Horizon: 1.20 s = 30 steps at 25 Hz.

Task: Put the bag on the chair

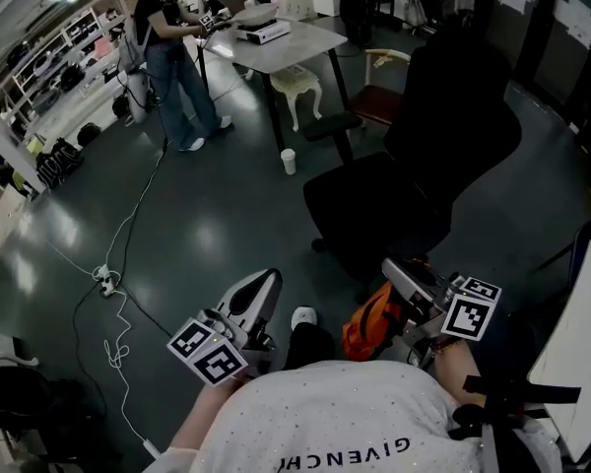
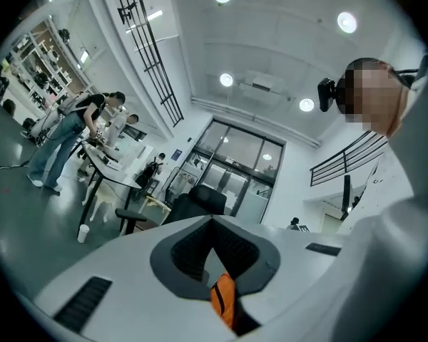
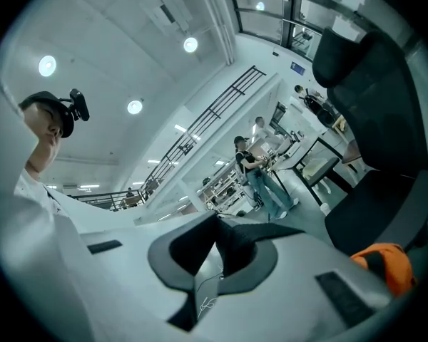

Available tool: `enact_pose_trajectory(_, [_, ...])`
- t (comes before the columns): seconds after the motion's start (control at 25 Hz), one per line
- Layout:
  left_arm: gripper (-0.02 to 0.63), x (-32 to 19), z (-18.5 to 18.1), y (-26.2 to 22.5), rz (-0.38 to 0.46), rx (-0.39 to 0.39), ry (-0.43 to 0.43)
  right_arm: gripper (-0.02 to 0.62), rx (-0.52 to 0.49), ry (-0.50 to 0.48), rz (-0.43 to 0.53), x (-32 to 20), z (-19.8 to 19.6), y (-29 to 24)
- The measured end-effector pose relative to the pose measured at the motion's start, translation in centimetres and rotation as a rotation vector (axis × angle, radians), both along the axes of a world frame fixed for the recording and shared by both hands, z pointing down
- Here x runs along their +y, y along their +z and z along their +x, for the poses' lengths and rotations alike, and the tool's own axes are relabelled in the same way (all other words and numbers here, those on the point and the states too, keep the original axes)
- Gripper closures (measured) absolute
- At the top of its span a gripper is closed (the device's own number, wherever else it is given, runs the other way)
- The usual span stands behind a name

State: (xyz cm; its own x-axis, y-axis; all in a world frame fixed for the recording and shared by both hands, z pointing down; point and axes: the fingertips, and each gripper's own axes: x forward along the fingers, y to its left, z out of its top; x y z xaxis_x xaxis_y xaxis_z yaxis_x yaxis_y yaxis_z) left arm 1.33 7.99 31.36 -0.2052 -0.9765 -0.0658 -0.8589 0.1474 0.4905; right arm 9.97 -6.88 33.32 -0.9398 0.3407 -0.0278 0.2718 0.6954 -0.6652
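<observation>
Nearly: left fingers (image 2: 189, 251) pinch strap of orange fabric bag (image 1: 364, 333), right fingers (image 3: 182, 251) closed empty; black office chair (image 1: 374, 215) not yet loaded.

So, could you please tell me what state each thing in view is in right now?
bag: carried close to the person's body, not yet on the chair.
chair: upright, seat empty.
left gripper: shut on the bag's orange strap.
right gripper: shut, nothing visible between its jaws.
paper cup: upright on the floor.
</observation>
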Motion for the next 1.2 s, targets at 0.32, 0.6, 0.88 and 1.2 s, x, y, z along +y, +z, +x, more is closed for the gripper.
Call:
enact_pose_trajectory(0.32, [0.606,-4.6,-8.5,-1.8,0.038,-0.035,0.077,0.598,-0.068,0.093,0.020,-3.5,-6.4,-2.4])
enact_pose_trajectory(0.6, [0.605,-8.0,-16.8,-4.0,0.056,-0.071,0.117,0.598,-0.081,0.186,-0.023,-7.6,-13.0,-4.4])
enact_pose_trajectory(0.88, [0.605,-10.7,-25.7,-3.4,0.042,-0.083,0.127,0.597,-0.106,0.260,0.016,-10.7,-20.0,-5.6])
enact_pose_trajectory(1.2, [0.606,-13.5,-30.5,-1.9,0.032,-0.034,0.183,0.598,-0.057,0.405,0.078,-15.1,-23.1,-4.9])
